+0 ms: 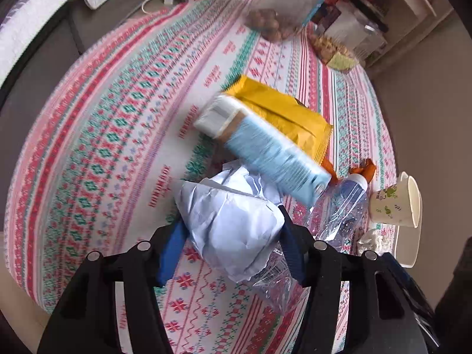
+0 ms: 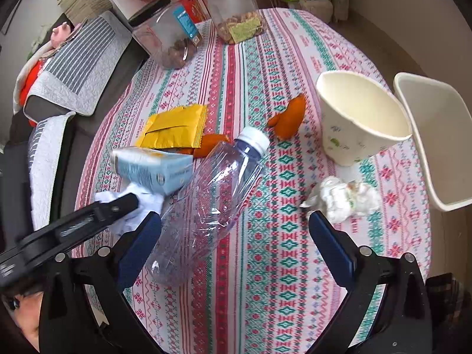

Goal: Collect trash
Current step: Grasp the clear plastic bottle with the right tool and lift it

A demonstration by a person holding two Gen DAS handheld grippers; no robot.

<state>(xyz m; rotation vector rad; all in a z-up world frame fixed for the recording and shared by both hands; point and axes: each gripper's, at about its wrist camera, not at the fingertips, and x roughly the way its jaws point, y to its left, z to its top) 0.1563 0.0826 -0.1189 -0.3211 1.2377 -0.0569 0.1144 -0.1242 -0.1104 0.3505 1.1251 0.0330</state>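
Note:
My left gripper (image 1: 231, 227) is shut on a crumpled white paper ball (image 1: 236, 236) that rests on the patterned tablecloth (image 1: 118, 118); both blue pads press its sides. Just beyond it lie a pale blue carton (image 1: 265, 153) and a yellow wrapper (image 1: 280, 112). My right gripper (image 2: 234, 221) hangs open over a crushed clear plastic bottle (image 2: 206, 200), whose lower end sits beside the left finger (image 2: 138, 247) without being gripped. The right wrist view also shows the left gripper (image 2: 88, 221) on the paper ball (image 2: 129, 203), a paper cup (image 2: 360, 118), a crumpled tissue (image 2: 345, 197) and orange peel (image 2: 290, 115).
A white bin (image 2: 436, 135) stands off the table's right edge. Two clear jars (image 2: 168, 38) with snacks stand at the far side. A sofa with grey cushions (image 2: 79, 62) runs along the left. A second piece of orange peel (image 2: 212, 144) lies by the carton (image 2: 153, 171).

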